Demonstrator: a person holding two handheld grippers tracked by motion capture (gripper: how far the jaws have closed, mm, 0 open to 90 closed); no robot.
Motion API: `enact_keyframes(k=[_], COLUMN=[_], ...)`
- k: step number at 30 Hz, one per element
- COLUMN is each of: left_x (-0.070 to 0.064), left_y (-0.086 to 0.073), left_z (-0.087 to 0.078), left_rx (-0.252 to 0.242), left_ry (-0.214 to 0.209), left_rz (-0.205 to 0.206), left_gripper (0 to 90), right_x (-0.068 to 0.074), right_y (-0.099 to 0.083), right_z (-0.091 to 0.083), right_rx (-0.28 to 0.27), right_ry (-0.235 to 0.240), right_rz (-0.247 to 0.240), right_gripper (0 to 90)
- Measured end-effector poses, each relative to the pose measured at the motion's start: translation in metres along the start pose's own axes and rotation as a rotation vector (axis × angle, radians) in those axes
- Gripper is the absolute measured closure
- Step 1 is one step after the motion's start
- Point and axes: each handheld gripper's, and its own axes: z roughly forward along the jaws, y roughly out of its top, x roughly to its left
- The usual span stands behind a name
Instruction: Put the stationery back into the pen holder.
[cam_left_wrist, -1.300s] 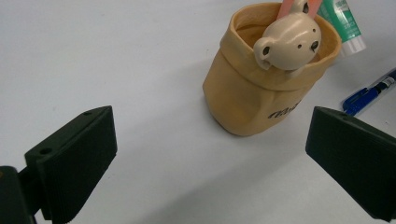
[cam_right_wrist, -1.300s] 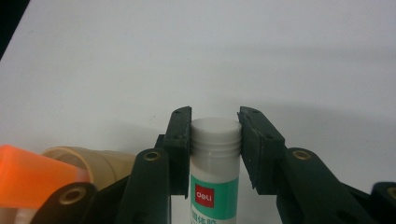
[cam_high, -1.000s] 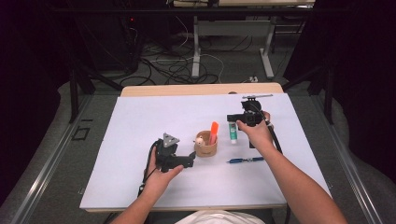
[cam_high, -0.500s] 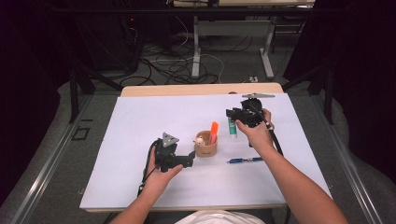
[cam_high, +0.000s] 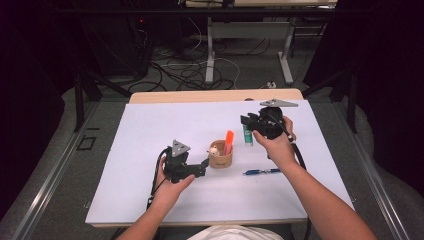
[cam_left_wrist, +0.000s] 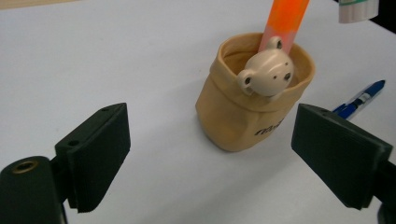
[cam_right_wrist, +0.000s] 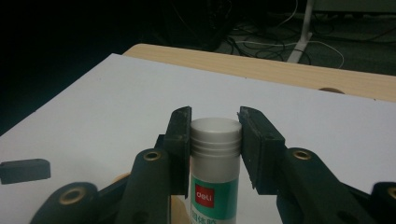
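A glue stick (cam_right_wrist: 215, 175) is held upright near its cap between the jaws of the right gripper (cam_right_wrist: 215, 140), above the white table (cam_high: 130, 150) behind the tan cup (cam_left_wrist: 254, 109), while the left gripper (cam_left_wrist: 224, 156) is kept wide open before this cup.

Tan cloth pouch (cam_left_wrist: 247, 116) matt; glue stick (cam_right_wrist: 215, 172) smooth plastic; tabletop (cam_high: 150, 130) matt white.

tan pouch (cam_left_wrist: 243, 116), orange marker (cam_left_wrist: 284, 18), blue pen (cam_high: 263, 172)
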Motion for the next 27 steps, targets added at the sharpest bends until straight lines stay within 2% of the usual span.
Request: enact_keyframes(k=[6, 11, 12, 17, 21, 22, 24, 26, 27], left_x=[-0.003, -0.006, -0.007, -0.012, -0.017, -0.021, -0.021, -0.024, -0.024], left_y=[0.007, 0.014, 0.016, 0.021, 0.028, 0.031, 0.032, 0.037, 0.037], left_z=[-0.006, -0.012, -0.014, -0.017, -0.021, -0.021, -0.021, -0.022, -0.022], left_rx=[-0.026, -0.045, -0.038, -0.04, -0.029, -0.027, -0.027, -0.009, -0.009], left_ry=[-0.025, -0.069, -0.091, -0.126, -0.188, -0.207, -0.217, -0.256, -0.256], left_rz=[0.006, 0.006, 0.016, 0.024, 0.043, 0.036, 0.046, 0.05, 0.05], left_gripper=[15.9, 17.7, 18.8, 21.9, 27.0, 27.1, 27.6, 31.1, 32.2], right_x=[0.01, 0.019, 0.022, 0.028, 0.032, 0.033, 0.034, 0.037, 0.038], right_y=[-0.001, -0.004, -0.005, -0.011, -0.016, -0.017, -0.019, -0.023, -0.024], right_z=[-0.012, -0.021, -0.024, -0.03, -0.035, -0.036, -0.037, -0.038, -0.039], right_rx=[-0.029, -0.041, -0.046, -0.054, -0.06, -0.05, -0.057, -0.062, -0.062], right_ry=[0.033, 0.063, 0.079, 0.111, 0.139, 0.146, 0.153, 0.172, 0.18], right_rz=[-0.025, -0.046, -0.053, -0.062, -0.067, -0.066, -0.065, -0.077, -0.08], right_gripper=[65.2, 65.2, 65.2, 65.2, 65.2, 65.2, 65.2, 65.2, 65.2])
